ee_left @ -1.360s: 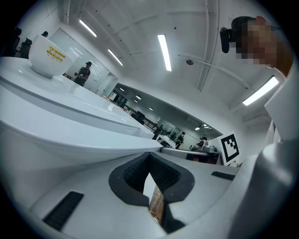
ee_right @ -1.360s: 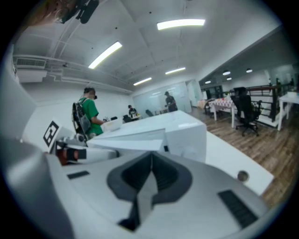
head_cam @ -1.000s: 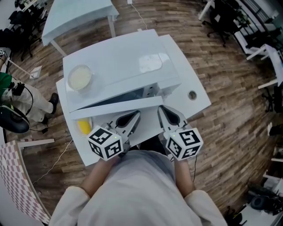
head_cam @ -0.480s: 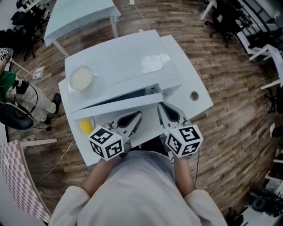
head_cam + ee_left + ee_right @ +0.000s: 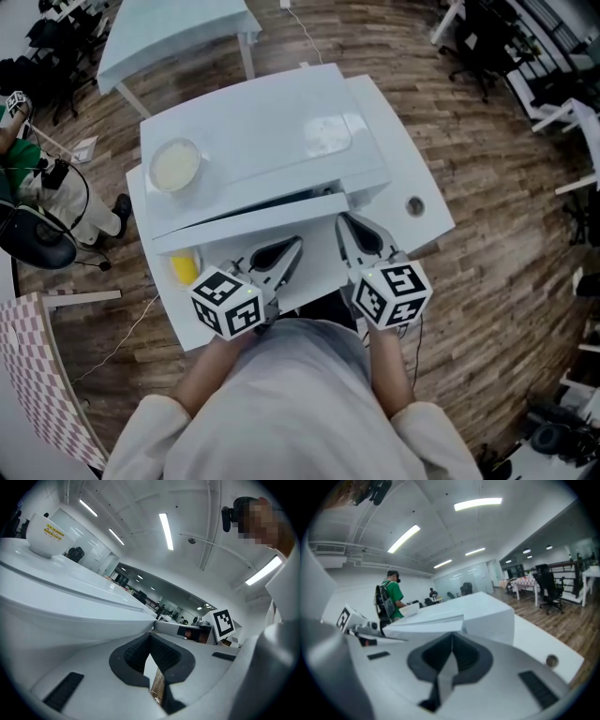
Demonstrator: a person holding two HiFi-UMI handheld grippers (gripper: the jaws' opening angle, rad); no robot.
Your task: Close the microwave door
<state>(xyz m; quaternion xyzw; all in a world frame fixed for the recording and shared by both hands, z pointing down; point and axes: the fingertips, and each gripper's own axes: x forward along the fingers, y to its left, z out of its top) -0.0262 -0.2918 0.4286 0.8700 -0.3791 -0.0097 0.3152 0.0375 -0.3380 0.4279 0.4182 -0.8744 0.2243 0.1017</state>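
The left gripper (image 5: 289,247) is clenched with nothing in it: in its own view the two dark pads meet at the tips. It points at the front of the microwave (image 5: 262,131), with its tips just below the microwave door (image 5: 244,221), about midway along the door's length. Whether the tips press on the door cannot be told. The right gripper (image 5: 345,227) is also clenched and empty, its pads together in the right gripper view. It sits at the right end of the door, close by the microwave's front right corner. The two grippers lie side by side, near each other but apart, each with its marker cube toward the person's body.

The door stands ajar. From above it is a white strip angled off the front of the microwave, and a dark gap shows between it and the body. The gap is wider toward the microwave's left side.

A white bowl (image 5: 174,165) stands on top of the microwave near its left rear corner. A yellow object (image 5: 183,269) lies on the white table (image 5: 427,230) in front of the microwave's left corner, just left of the left gripper. A round cable hole (image 5: 414,205) sits in the table to the right of the microwave. Well beyond the microwave's left side, a person in a green top (image 5: 19,159) stands on the wooden floor (image 5: 487,187).
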